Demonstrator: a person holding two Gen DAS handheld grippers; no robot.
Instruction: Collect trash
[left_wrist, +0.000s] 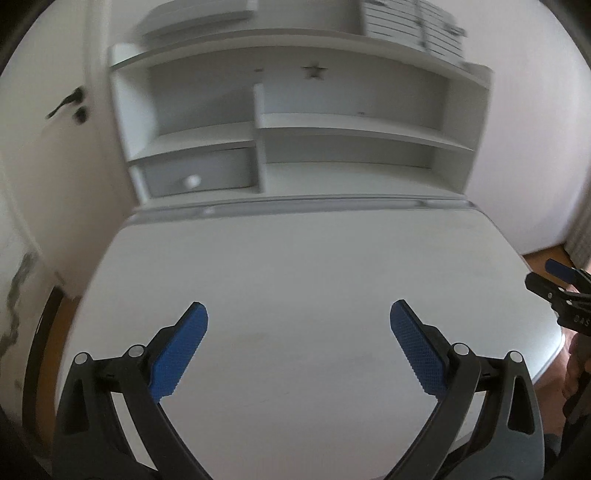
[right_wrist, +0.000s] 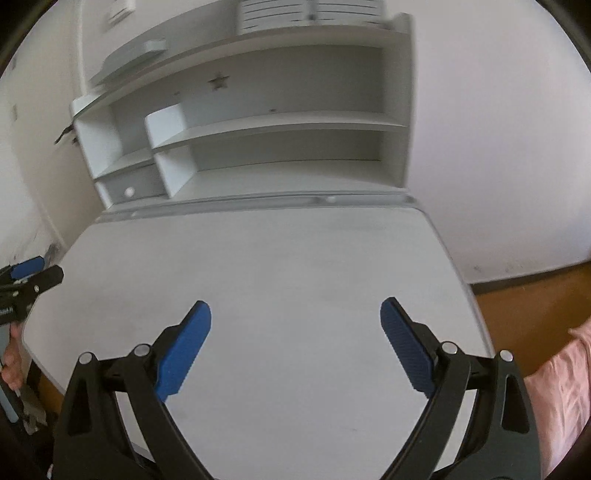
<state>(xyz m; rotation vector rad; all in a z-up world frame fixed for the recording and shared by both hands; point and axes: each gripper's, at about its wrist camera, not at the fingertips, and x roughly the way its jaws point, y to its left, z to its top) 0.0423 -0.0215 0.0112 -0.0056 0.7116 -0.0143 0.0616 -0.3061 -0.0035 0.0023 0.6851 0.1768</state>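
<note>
**Both grippers wide and empty over a bare desk: find the trash before you reach**

You are holding the left black two-finger gripper with blue ribbed pads (left_wrist: 298, 347) and the right black two-finger gripper with blue ribbed pads (right_wrist: 295, 345) tilted down over the white rounded desk top (left_wrist: 295, 266). On each one the jaws are standing far apart with nothing between the pads. In the left wrist view the right gripper is poking in at the far right edge; in the right wrist view the left gripper is showing at the far left edge, so the two are riding side by side and well apart.

No trash is showing in either view. The desk surface ahead of both grippers looks bare, and the white open shelf unit (left_wrist: 351, 125) beyond your fingertips is showing nothing loose on its boards. The small grey drawer with a round white knob (left_wrist: 195, 177), ahead and to the left of the left gripper, is sitting closed. There is no bin in sight either.

My reading is that you are searching, not picking. The frames are smeared, so slow your sweep until edges sharpen; small scraps will vanish in blur against a white top. Pan each camera beyond the desk rim: the orange-brown wooden floor (right_wrist: 524, 306) to the right of the right gripper is one likely place. Be keeping the jaws wide as they are, and commit only one gripper once something shows.
</note>
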